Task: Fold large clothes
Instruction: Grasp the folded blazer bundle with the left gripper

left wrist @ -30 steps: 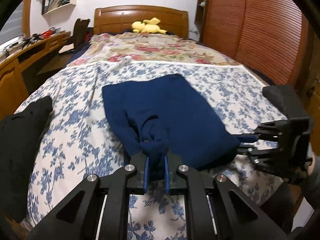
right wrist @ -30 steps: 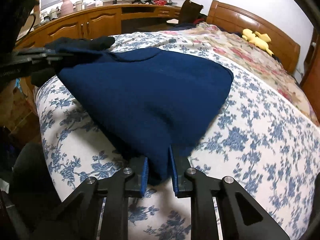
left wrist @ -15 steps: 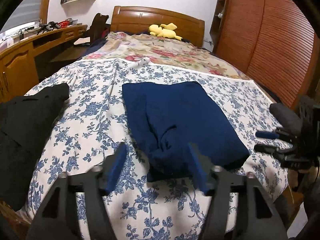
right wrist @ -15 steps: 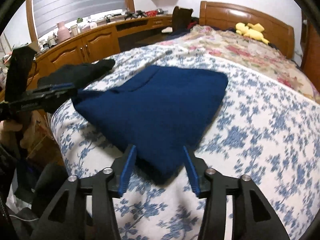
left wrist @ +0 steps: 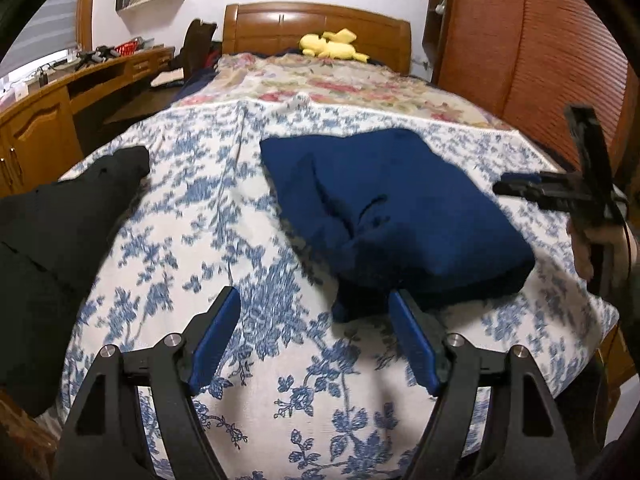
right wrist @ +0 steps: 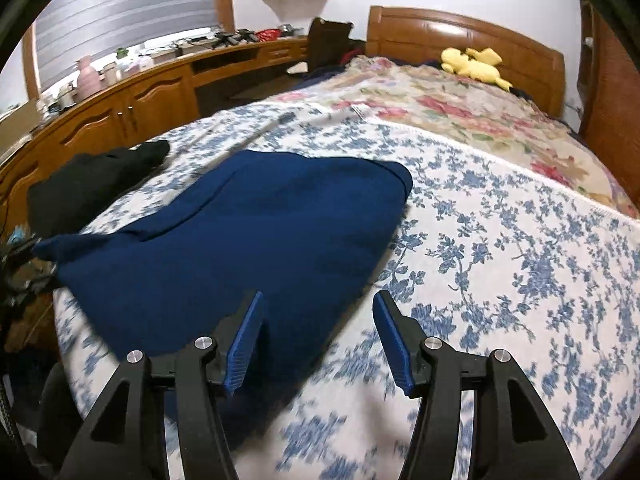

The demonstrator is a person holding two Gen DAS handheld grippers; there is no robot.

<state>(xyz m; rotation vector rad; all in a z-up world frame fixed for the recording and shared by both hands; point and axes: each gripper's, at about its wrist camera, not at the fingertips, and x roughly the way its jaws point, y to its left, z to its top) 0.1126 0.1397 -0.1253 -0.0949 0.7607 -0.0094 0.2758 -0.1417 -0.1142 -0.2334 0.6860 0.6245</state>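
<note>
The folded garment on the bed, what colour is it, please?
The garment is dark navy blue, clearest in the right wrist view.

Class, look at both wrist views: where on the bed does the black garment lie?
The black garment lies at the left edge of the blue-flowered bedspread in both views, on the desk side, apart from the folded navy garment to its right.

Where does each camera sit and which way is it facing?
Left wrist: behind the open left gripper, facing up the bed toward the headboard; a hand shows at right.
Right wrist: behind the open right gripper, angled toward the desk.
Shared: navy garment, black garment, yellow plush.
</note>
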